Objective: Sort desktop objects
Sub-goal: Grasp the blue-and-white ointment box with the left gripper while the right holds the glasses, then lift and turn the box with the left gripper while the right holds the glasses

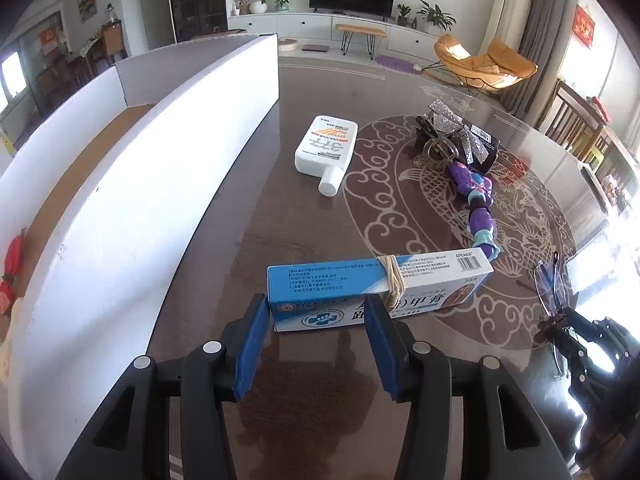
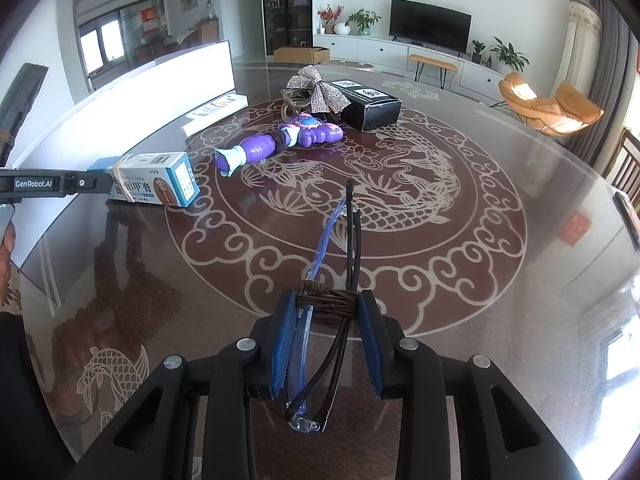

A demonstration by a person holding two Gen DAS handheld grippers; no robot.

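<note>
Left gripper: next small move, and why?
Probably nudge the left gripper forward and close on the blue-and-white cardboard box bound with a rubber band: its jaws stand open astride the box's end, not pressing. The right gripper is already shut on the cord-tied glasses.

We see a banded blue box (image 1: 376, 292) lying flat near the table's (image 1: 304, 380) white-walled edge, bottle (image 1: 326, 148) and purple toy (image 2: 276, 140) toward the middle.

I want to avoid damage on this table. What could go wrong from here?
1. The right gripper holds bundled glasses between its pads; squeezing harder might bend the frames.
2. The left gripper is open around one end of the blue box; a grip so near the end could let the box swing or slip.
</note>
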